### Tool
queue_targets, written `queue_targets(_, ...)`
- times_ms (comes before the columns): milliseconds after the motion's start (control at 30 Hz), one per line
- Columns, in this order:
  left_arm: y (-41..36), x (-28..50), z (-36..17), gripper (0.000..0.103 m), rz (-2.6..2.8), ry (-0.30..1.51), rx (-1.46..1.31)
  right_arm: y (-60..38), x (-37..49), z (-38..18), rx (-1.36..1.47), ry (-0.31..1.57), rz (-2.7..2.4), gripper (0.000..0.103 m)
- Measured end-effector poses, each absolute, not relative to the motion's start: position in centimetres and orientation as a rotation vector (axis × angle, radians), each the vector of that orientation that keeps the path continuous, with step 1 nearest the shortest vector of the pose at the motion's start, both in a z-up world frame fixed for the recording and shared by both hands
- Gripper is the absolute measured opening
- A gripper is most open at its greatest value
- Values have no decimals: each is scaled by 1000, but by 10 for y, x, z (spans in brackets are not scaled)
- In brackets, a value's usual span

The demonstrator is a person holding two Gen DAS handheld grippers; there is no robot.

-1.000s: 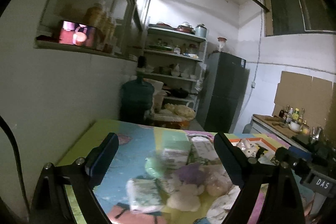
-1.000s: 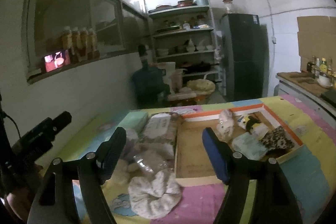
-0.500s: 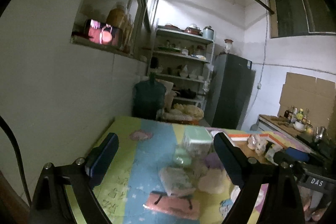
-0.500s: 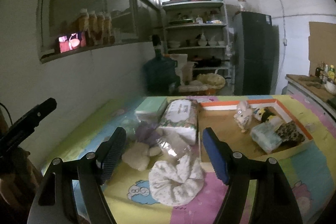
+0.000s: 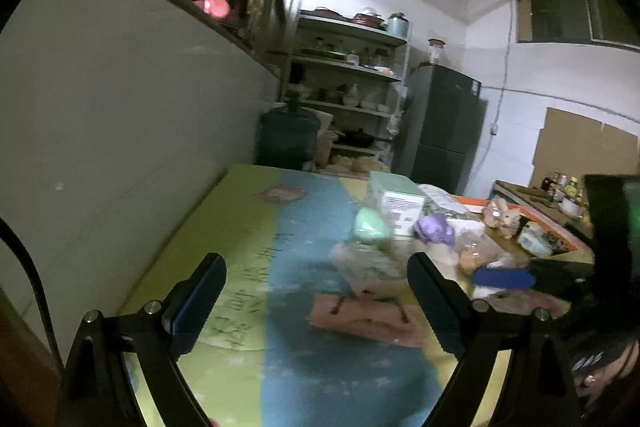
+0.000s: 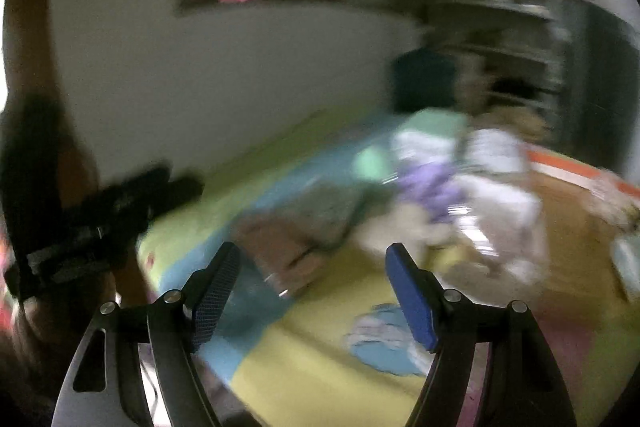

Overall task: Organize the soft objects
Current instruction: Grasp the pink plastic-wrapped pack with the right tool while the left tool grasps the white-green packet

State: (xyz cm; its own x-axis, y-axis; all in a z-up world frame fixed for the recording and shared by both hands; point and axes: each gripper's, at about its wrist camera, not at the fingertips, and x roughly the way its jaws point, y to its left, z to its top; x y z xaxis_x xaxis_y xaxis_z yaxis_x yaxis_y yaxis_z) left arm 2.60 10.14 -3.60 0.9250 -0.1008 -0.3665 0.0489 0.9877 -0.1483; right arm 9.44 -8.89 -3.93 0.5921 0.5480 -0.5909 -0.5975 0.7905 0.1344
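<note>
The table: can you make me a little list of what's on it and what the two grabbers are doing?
surface: colourful mat
pile: green box, mint soft thing, purple soft thing
tray: orange-rimmed tray holding a small plush toy
left gripper: open, empty
right gripper: open, empty
right view: blurred

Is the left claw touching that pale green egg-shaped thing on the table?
Apart. In the left wrist view, the left claw stands open over bare mat, and the green egg-shaped thing lies well beyond its fingertips, with clear mat between.
</note>
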Motion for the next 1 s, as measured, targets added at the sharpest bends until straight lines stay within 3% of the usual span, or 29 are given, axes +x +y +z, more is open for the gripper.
queue_targets(533,125,35,-37,93,-25,388,-160,-11,151,-87,-382,871,861,76)
queue_targets(633,124,37,-39,93,-26,396,-163,-7,151,-86,-397,869,851,59)
queue_targets(700,125,36,-39,93,-28,398,-165,-10,154,-85,-369,877,832,53)
queue_targets(1000,117,49,-37,93,-70,413,-164,-38,131,-77,-206,849,788,46)
